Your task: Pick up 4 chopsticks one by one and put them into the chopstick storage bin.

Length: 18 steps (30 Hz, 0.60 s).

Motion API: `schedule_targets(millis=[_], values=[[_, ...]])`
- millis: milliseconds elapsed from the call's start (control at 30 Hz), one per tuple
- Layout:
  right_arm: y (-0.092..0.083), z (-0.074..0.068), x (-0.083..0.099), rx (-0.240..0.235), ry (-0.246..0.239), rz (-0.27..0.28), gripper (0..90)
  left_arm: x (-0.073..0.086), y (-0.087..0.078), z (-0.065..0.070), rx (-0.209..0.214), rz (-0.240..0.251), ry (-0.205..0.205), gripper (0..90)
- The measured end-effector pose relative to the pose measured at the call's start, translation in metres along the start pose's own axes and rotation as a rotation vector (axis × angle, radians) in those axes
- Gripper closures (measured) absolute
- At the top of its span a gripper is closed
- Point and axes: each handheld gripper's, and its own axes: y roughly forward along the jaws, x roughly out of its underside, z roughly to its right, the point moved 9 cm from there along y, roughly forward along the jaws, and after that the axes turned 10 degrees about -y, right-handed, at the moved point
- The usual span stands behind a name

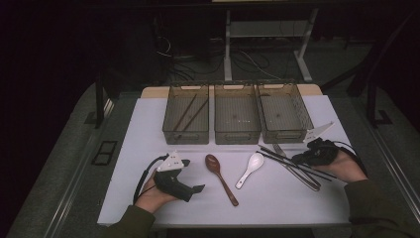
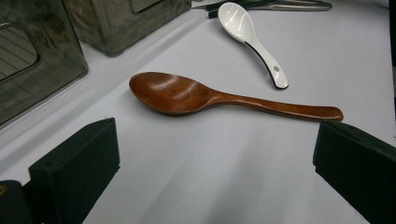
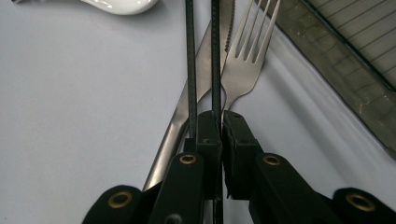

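White board covers the table [image 1: 148, 198], with dark floor and cables behind. Three bins stand in a row beyond both grippers: the left bin [image 1: 186, 115] holds two brown chopsticks [image 1: 190, 113], the middle bin [image 1: 237, 115] and the right bin [image 1: 285, 114] look bare inside. The right gripper [image 3: 219, 116] has its jaws pressed together on one black chopstick [image 3: 215, 60]; a second black chopstick [image 3: 190, 70] runs just beside the left jaw. Its own view also shows a knife [image 3: 187, 112] and a fork [image 3: 243, 70] under them. The left gripper [image 2: 215, 154] rests with jaws wide apart, nothing between; a wooden spoon [image 2: 187, 95] lies just ahead of it and a white spoon [image 2: 247, 35] beyond.
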Motion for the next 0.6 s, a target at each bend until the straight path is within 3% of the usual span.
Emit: schedule_targets(millis=[600], values=[[-0.023,0.002,-0.001,0.009,0.041,0.07,85.4,0.0,0.0,0.0,-0.001,-0.001,0.002,0.0]])
